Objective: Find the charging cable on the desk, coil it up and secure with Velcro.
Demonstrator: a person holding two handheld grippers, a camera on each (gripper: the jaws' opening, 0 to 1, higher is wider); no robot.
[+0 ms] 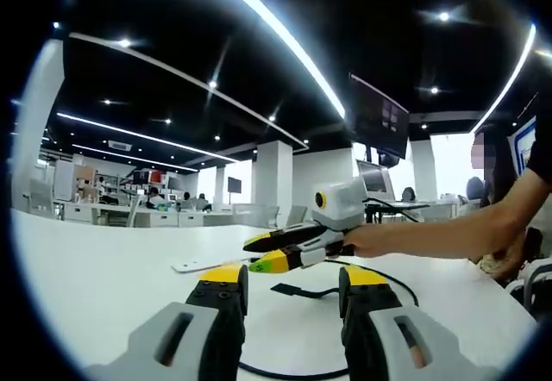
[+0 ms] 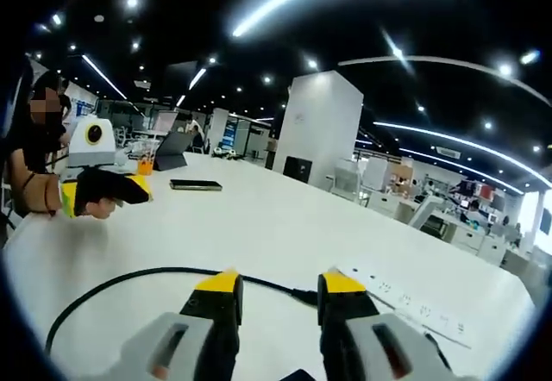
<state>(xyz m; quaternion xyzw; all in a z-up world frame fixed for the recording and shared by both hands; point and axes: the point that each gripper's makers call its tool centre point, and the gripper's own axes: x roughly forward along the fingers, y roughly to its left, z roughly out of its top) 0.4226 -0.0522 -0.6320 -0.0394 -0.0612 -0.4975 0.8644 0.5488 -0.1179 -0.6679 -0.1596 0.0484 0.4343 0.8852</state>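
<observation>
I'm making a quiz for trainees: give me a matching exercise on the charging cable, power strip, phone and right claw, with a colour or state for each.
1 charging cable
2 power strip
3 phone
4 right claw

A white, long, flat
B open, yellow tips
C black, lying in a curve
D dark, lying flat farther off

Pairs: 1-C, 2-A, 3-D, 4-B

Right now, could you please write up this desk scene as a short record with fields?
surface: white desk
cable: black charging cable, lying loose on the desk, not coiled
cable end: plug beside a white power strip
left claw: open, over the cable
right claw: open, above the cable near the plug
other items: dark phone lying flat farther back
</observation>
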